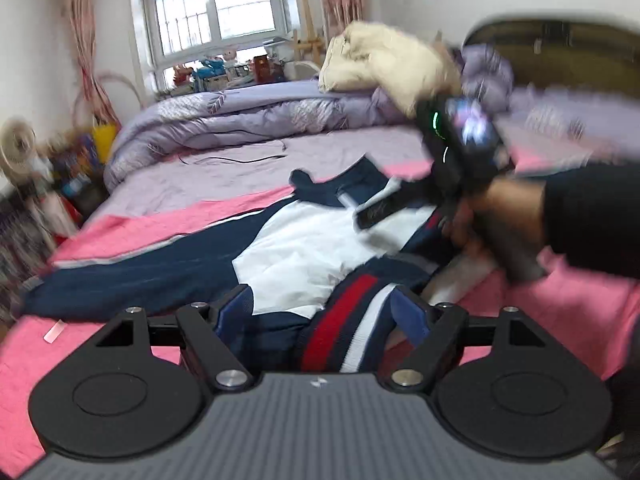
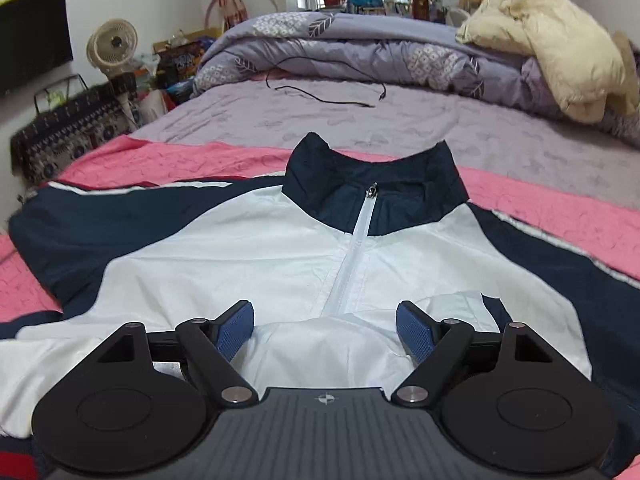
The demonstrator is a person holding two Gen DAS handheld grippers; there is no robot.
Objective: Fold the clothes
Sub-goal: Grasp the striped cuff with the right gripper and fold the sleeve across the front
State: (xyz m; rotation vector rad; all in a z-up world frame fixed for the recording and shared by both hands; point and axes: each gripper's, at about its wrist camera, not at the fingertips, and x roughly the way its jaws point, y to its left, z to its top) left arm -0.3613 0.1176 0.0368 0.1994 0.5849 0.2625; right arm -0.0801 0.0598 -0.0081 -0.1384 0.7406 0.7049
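Item: navy-and-white jacket (image 2: 280, 248), spread front-up on the pink bedspread (image 2: 540, 200), centre frame. Right gripper (image 2: 325, 330): jaws spread over the bunched white hem. Left gripper (image 1: 324, 316): jaws spread, striped cuff (image 1: 344, 320) between, unpinched. Advice: smooth hem, pinch cuff fully before folding inward.

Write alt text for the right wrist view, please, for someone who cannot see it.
A navy and white zip-up jacket lies spread face up on a pink bedspread, its zipper closed. The right gripper hovers over its lower front, blue-padded fingers open. A rolled lilac quilt lies beyond.
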